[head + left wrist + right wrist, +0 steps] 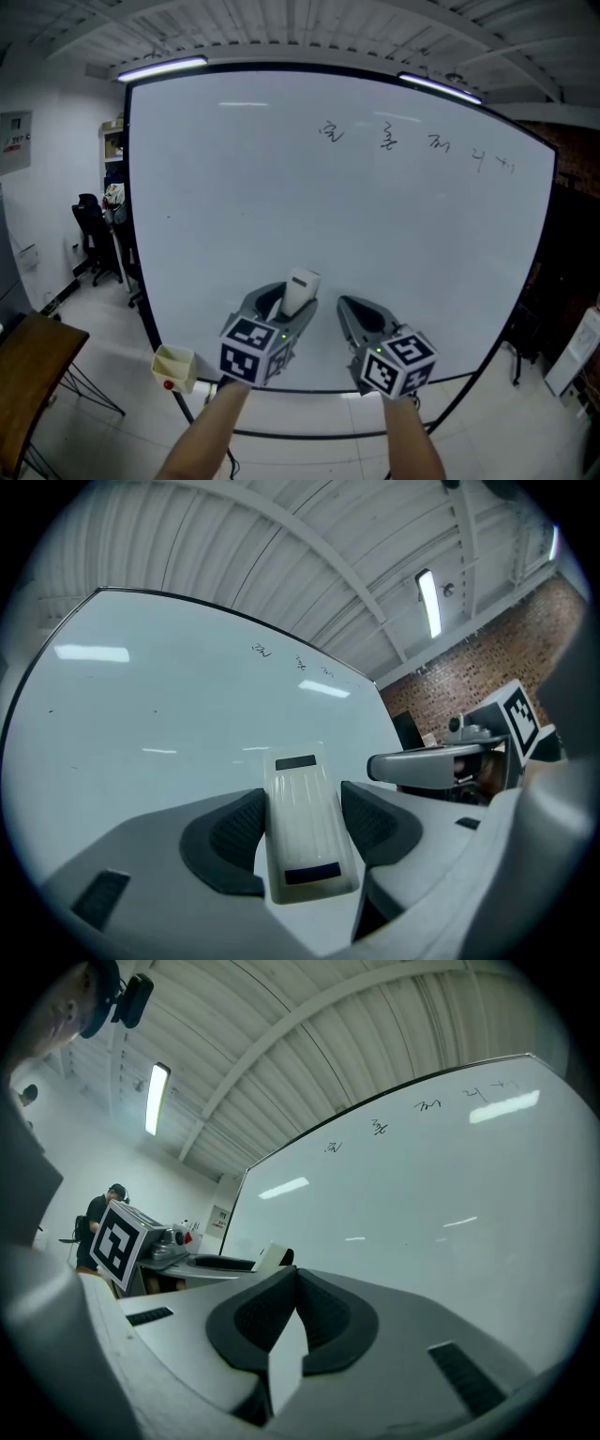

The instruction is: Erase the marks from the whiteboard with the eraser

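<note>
A large whiteboard [281, 206] fills the head view, with several black marks [389, 139] along its upper right. My left gripper [286, 314] is shut on a white eraser [300, 291], held low before the board's lower middle. In the left gripper view the eraser [302, 822] sits upright between the pads, and the marks [298, 661] show small and far up the board. My right gripper [352, 317] hangs beside the left one, shut and holding nothing. In the right gripper view its pads [323, 1321] meet, and the marks [427, 1105] are high on the board.
A small yellow box [174, 367] with a red item hangs at the board's lower left corner. A wooden table [28, 361] stands at the left, with black chairs [94, 234] behind it. A brick wall [478, 658] lies to the right of the board.
</note>
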A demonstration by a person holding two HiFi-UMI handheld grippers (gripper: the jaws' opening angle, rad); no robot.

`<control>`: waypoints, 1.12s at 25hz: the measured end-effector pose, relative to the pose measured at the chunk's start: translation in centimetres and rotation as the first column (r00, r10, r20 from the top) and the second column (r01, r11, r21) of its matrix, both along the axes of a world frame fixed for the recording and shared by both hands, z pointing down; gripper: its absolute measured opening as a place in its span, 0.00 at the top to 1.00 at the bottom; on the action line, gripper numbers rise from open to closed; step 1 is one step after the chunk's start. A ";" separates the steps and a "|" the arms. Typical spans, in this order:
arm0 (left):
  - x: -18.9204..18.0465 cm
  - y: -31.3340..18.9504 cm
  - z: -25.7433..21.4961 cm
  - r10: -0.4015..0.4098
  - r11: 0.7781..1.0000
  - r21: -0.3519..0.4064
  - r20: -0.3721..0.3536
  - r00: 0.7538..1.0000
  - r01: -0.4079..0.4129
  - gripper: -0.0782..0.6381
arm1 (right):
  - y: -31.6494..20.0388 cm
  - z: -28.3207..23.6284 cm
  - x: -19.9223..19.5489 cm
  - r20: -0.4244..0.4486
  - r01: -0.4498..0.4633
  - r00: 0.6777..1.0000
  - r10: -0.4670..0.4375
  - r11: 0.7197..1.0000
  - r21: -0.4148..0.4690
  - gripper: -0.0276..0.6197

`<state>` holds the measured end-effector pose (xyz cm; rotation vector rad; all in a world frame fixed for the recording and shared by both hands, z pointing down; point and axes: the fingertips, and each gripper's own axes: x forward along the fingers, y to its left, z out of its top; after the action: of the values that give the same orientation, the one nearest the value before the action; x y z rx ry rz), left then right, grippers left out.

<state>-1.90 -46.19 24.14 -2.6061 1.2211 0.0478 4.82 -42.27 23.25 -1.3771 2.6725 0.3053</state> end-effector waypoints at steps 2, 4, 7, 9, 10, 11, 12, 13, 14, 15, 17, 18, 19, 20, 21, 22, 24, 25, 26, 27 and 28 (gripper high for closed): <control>-0.1 -0.6 -0.5 0.005 1.000 0.008 -0.003 1.000 -0.005 0.52 | -0.7 -0.3 -0.2 -0.005 -0.004 1.000 0.004 1.000 0.006 0.96; -0.1 -1.0 -1.0 0.002 1.000 0.013 -0.009 1.000 -0.002 0.52 | -1.4 -0.8 -0.2 -0.003 -0.001 1.000 0.001 1.000 0.012 0.96; -0.2 -1.7 -1.8 -0.025 0.999 0.020 -0.012 1.000 0.025 0.52 | -2.1 -1.5 -0.1 -0.004 0.011 1.000 -0.011 1.000 0.020 0.96; 0.1 -2.3 -2.5 -0.045 0.998 0.043 -0.005 0.999 0.045 0.52 | -2.6 -2.1 0.3 -0.002 0.014 1.000 -0.014 1.000 0.028 0.96; 0.3 -2.5 -2.9 -0.053 0.997 0.051 0.000 0.999 0.053 0.52 | -2.8 -2.4 0.5 -0.002 0.017 1.000 -0.016 0.999 0.032 0.96; 0.5 -2.7 -3.4 -0.060 0.996 0.059 0.005 0.998 0.060 0.52 | -2.9 -2.7 0.6 -0.005 0.020 1.000 -0.020 0.999 0.036 0.96; 0.7 -2.8 -4.1 -0.068 0.995 0.071 0.008 0.998 0.067 0.52 | -3.1 -3.0 0.7 -0.012 0.023 1.000 -0.022 0.999 0.038 0.96; 0.8 -2.9 -5.0 -0.077 0.993 0.090 0.011 0.997 0.075 0.52 | -3.2 -3.2 0.8 -0.021 0.025 0.999 -0.025 0.999 0.039 0.96; 1.0 -3.0 -6.0 -0.086 0.990 0.111 0.015 0.996 0.084 0.52 | -3.3 -3.4 0.9 -0.028 0.027 0.999 -0.026 0.999 0.039 0.96; 1.1 -3.1 -7.0 -0.094 0.987 0.131 0.020 0.995 0.091 0.52 | -3.4 -3.6 1.1 -0.034 0.028 0.999 -0.026 0.999 0.038 0.96; 1.5 -3.3 -9.3 -0.106 0.980 0.171 0.032 0.994 0.099 0.52 | -3.5 -4.2 1.4 -0.041 0.031 0.999 -0.029 0.999 0.043 0.96; 1.7 -3.4 -10.6 -0.110 0.976 0.191 0.038 0.993 0.101 0.52 | -3.5 -4.6 1.5 -0.044 0.033 0.999 -0.031 0.998 0.049 0.96; 1.9 -3.5 -11.9 -0.114 0.972 0.211 0.044 0.993 0.102 0.52 | -3.5 -5.1 1.7 -0.046 0.034 0.998 -0.031 0.998 0.057 0.96; 2.0 -3.6 -13.2 -0.118 0.968 0.229 0.049 0.992 0.104 0.52 | -3.5 -5.6 1.9 -0.048 0.034 0.998 -0.031 0.997 0.065 0.96; 2.1 -3.7 -14.6 -0.125 0.963 0.247 0.052 0.991 0.108 0.52 | -3.5 -6.1 2.1 -0.048 0.035 0.998 -0.031 0.997 0.074 0.96; 2.1 -3.9 -16.0 -0.134 0.957 0.267 0.054 0.990 0.115 0.52 | -3.4 -6.6 2.2 -0.048 0.034 0.998 -0.030 0.996 0.084 0.96; 2.1 -4.0 -18.6 -0.155 0.942 0.310 0.059 0.986 0.129 0.52 | -3.3 -7.3 2.5 -0.049 0.034 0.998 -0.029 0.994 0.101 0.96; 2.0 -4.0 -19.8 -0.165 0.934 0.332 0.061 0.984 0.136 0.52 | -3.2 -7.5 2.6 -0.050 0.035 0.998 -0.030 0.994 0.107 0.96; 1.9 -4.1 -21.0 -0.177 0.925 0.352 0.062 0.982 0.145 0.52 | -3.3 -7.7 2.7 -0.051 0.036 0.998 -0.030 0.993 0.111 0.96; 1.8 -4.3 -22.2 -0.191 0.916 0.370 0.063 0.980 0.155 0.52 | -3.3 -7.8 2.8 -0.053 0.036 0.998 -0.030 0.993 0.115 0.96; 1.7 -4.5 -23.3 -0.205 0.908 0.384 0.062 0.977 0.167 0.52 | -3.4 -7.9 2.8 -0.055 0.036 0.998 -0.030 0.992 0.117 0.96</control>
<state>-0.20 -50.64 0.80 -2.1286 1.2756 0.1027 7.63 -45.66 15.35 -1.3068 2.6679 0.4949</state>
